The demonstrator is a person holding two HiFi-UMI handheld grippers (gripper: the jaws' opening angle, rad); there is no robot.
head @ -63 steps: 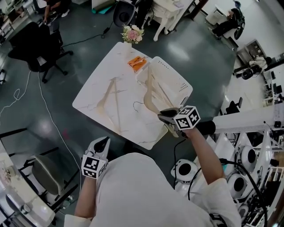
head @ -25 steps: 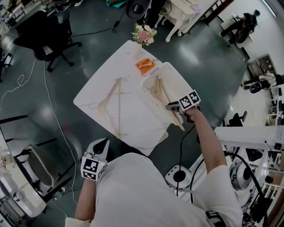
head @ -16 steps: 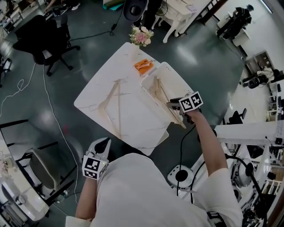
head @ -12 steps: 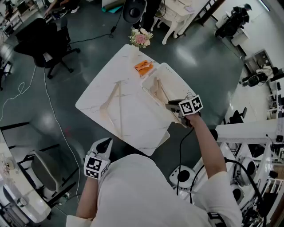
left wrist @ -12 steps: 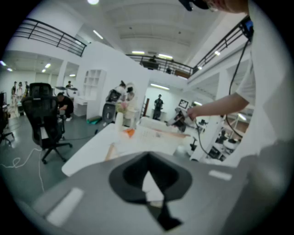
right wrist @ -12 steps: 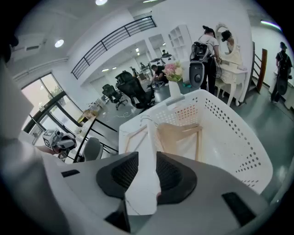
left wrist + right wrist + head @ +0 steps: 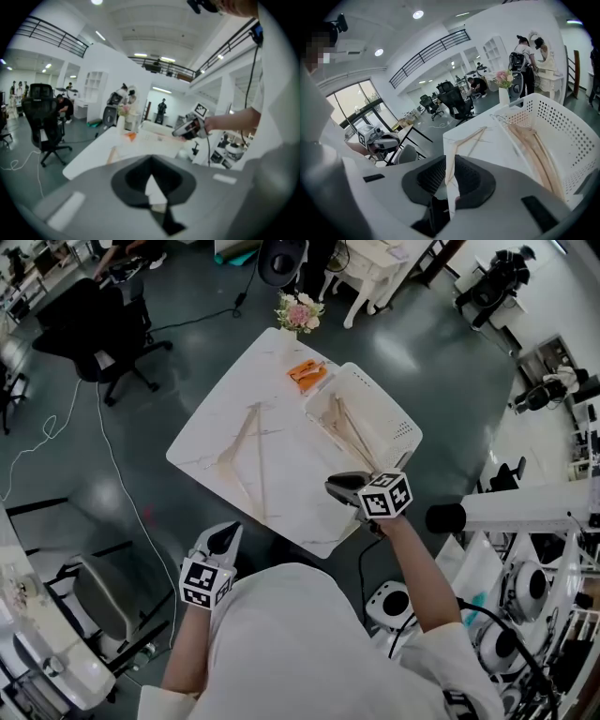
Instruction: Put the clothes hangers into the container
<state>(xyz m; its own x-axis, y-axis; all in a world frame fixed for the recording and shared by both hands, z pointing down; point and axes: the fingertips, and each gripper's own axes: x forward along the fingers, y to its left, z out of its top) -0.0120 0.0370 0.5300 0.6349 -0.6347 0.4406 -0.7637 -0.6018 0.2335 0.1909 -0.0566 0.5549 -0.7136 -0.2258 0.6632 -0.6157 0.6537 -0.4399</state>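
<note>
Head view: right gripper [image 7: 332,486] over the table [image 7: 225,427] near edge — fingers just closing, empty — left gripper [image 7: 223,534] clenched.

White table [image 7: 291,493] bearing one wooden hanger [image 7: 260,461] and a perforated container [image 7: 403,432] holding further hangers [image 7: 343,428]. Right gripper [image 7: 332,487], jaws just closing, empty, hovers over the near corner; left gripper [image 7: 225,534] off the table.

Orange item [image 7: 308,374] by the white basket [image 7: 403,432] (too small for a name).
</note>
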